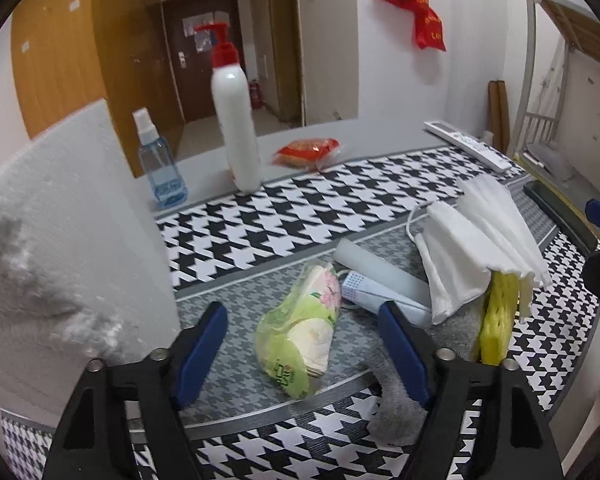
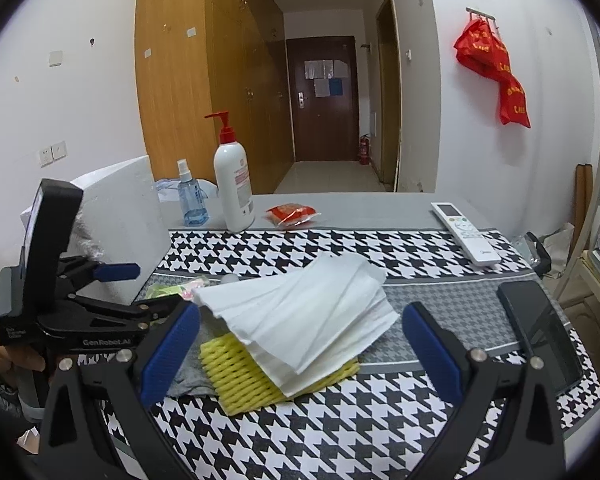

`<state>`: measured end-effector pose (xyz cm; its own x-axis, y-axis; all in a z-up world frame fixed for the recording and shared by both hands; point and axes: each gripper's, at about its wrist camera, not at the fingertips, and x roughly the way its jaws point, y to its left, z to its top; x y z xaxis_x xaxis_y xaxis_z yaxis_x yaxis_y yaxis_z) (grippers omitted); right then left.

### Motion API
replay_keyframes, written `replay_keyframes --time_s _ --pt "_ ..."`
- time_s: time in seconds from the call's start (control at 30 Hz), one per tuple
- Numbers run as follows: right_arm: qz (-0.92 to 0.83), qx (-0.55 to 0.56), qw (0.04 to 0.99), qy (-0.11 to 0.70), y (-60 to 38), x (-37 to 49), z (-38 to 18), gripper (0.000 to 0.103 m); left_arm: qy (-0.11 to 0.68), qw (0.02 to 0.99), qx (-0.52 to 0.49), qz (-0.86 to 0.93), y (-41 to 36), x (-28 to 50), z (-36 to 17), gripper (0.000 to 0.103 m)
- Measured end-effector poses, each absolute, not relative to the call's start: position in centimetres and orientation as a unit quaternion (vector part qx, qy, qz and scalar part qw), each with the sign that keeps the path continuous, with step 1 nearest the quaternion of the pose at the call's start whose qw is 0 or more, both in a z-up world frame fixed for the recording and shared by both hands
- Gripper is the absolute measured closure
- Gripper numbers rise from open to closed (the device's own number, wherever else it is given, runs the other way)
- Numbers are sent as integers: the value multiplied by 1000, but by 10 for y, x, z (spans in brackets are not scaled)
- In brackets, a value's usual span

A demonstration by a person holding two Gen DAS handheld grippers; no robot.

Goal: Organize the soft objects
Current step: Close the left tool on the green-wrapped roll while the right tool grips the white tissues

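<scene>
Left tool (image 1: 302, 354), jaws wide apart and empty, is aimed at the tissue pack (image 1: 300, 334), which lies on the counter (image 1: 260, 216) between its 2 fingers without touching either. Right tool (image 2: 300, 352), equally wide open and empty, frames a stack at its 12 o'clock: folded white cloths (image 2: 304, 312) resting on a yellow foam net (image 2: 244, 376), with a grey cloth (image 2: 188, 376) partly under the net at 9 o'clock. In the left view the same stack sits at 2 o'clock of the pack, and a white roll (image 1: 380, 268) with a small printed packet lies between pack and stack.

Non-task items stand well apart along the far edge: spray bottle (image 1: 160, 164), pump bottle (image 1: 236, 120), red packet (image 1: 306, 152) and remote (image 2: 466, 234). A phone (image 2: 540, 332) lies at 3 o'clock of the right tool, and a white foam block (image 1: 60, 220) stands at 9 o'clock of the left tool.

Progress, as judged: cloths, net and grey cloth appear gathered into 1 pile; the tissue pack is loose and ungrasped, so at least 1 item remains, and the intended final place cannot be told.
</scene>
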<state>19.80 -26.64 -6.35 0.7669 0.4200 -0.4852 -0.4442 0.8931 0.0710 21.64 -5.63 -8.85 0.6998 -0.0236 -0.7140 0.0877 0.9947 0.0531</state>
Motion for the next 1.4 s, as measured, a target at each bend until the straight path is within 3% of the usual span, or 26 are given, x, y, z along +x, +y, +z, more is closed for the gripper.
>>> replay_keyframes --time_s 0.2,0.67,0.9,1.03,1.13,1.2,1.4 --pt "226 -15 937 265 -265 207 -66 1 403 914 35 -27 -53 224 -98 48" --pt "222 7 924 311 -259 232 -78 1 430 901 13 -58 -43 229 -113 67" --pt "228 6 912 342 -253 242 -90 33 416 906 0 -76 -41 225 -110 72" --pt "232 -1 906 355 -249 244 -96 40 405 910 -7 -88 -42 222 -106 73" --pt "238 -5 903 358 -246 243 -99 58 401 911 -14 -93 -41 221 -106 76" --pt "241 -4 901 360 -247 241 -100 77 396 913 -14 -94 -41 220 -104 77" --pt "248 19 902 352 -256 233 -96 91 380 919 -15 -103 -42 214 -100 77"
